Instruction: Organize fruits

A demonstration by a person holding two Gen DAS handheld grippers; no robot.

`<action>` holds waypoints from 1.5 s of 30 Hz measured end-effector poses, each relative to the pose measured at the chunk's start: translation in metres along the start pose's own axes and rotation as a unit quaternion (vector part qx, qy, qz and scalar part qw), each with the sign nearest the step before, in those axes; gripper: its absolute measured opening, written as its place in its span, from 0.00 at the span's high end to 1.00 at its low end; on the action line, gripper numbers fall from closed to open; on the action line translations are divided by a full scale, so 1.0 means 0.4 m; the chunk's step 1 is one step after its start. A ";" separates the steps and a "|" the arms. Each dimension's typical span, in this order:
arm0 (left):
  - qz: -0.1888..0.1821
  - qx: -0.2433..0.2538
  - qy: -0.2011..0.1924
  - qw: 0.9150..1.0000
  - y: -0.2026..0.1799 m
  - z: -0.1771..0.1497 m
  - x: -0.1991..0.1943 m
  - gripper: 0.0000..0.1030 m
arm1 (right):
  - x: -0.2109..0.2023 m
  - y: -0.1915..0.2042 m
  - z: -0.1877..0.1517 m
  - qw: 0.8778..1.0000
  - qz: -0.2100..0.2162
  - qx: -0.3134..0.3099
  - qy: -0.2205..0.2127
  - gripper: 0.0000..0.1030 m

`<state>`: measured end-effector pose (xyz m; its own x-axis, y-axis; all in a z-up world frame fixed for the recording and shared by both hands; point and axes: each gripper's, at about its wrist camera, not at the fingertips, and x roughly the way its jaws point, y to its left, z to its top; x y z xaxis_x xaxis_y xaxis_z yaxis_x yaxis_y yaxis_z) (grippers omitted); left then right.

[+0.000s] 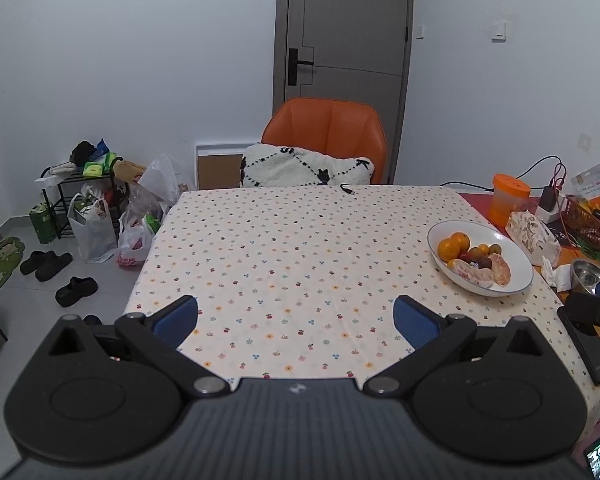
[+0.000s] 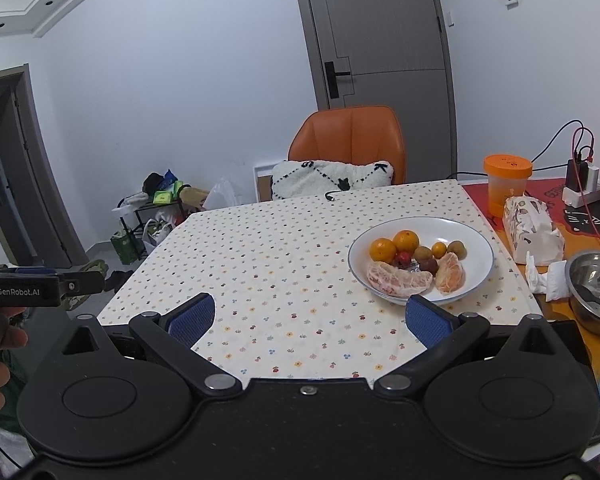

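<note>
A white bowl [image 1: 512, 254] [image 2: 476, 240] stands on the right side of the dotted tablecloth [image 1: 284, 256] [image 2: 268, 256]. It holds two whole oranges [image 1: 454, 245] [image 2: 394, 245], two peeled citrus pieces [image 1: 472, 272] [image 2: 398, 280], and several small round fruits [image 2: 440, 252], red, purple, orange and greenish. My left gripper [image 1: 296, 318] hovers open over the near table edge, well left of the bowl, with nothing between its blue pads. My right gripper [image 2: 310, 318] is open too, empty, its right fingertip [image 2: 428, 320] just in front of the bowl's near rim.
Right of the bowl lie a tissue pack [image 2: 532, 228], crumpled tissues [image 2: 548, 276], a steel bowl [image 2: 596, 288], an orange-lidded cup [image 2: 506, 184], a charger with cables [image 2: 580, 176] and a red basket [image 1: 588, 220]. An orange chair with a cushion [image 1: 324, 140] stands at the far edge. Bags and shoes [image 1: 72, 240] clutter the floor left.
</note>
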<state>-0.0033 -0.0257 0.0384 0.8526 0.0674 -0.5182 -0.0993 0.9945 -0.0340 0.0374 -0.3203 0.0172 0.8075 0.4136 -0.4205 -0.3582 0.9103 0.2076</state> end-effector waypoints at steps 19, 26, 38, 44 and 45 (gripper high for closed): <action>-0.003 0.001 0.004 1.000 -0.005 0.001 0.002 0.00 | 0.004 -0.001 -0.001 1.000 0.000 0.002 0.006 0.00; -0.003 0.002 0.005 1.000 -0.006 0.005 0.004 0.00 | 0.007 0.001 0.000 1.000 0.000 0.004 0.009 0.00; -0.004 0.002 0.006 1.000 -0.008 0.001 0.005 0.00 | 0.006 0.008 0.001 1.000 0.002 0.001 0.011 0.00; -0.006 0.001 0.004 1.000 -0.009 0.003 0.005 0.00 | 0.007 0.004 0.002 1.000 -0.001 0.003 0.011 0.00; -0.006 0.001 0.003 1.000 -0.010 0.003 0.004 0.00 | 0.006 0.003 0.003 1.000 -0.001 0.003 0.011 0.00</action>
<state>-0.0007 -0.0294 0.0388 0.8502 0.0550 -0.5236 -0.0877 0.9954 -0.0378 0.0394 -0.3181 0.0173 0.7983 0.4114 -0.4398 -0.3526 0.9113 0.2125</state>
